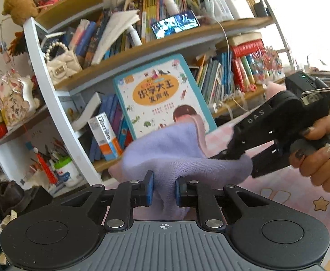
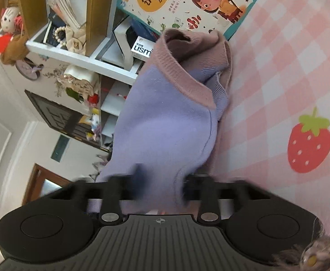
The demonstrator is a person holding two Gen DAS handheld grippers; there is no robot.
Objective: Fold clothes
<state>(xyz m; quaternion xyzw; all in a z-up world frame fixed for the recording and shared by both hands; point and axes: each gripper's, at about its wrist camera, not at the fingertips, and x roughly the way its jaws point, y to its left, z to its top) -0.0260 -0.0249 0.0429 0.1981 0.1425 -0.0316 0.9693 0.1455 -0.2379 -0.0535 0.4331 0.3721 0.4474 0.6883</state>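
A lilac knitted garment (image 1: 183, 158) with a dusty-pink ribbed trim hangs in the air between both grippers. My left gripper (image 1: 164, 190) is shut on a fold of it, blue pads pressing the cloth. My right gripper (image 1: 227, 154) comes in from the right in the left wrist view and grips the garment's other end. In the right wrist view the garment (image 2: 165, 131) bunches between the right gripper's (image 2: 162, 189) blurred fingers, and its pink-trimmed opening (image 2: 183, 67) points away over the table.
A pink checked tablecloth (image 2: 289, 67) with a strawberry print (image 2: 309, 142) covers the table. A children's book (image 1: 160, 97) leans against a crowded bookshelf (image 1: 142, 45) behind. Toys and a small bag (image 1: 61, 63) sit on the shelves at left.
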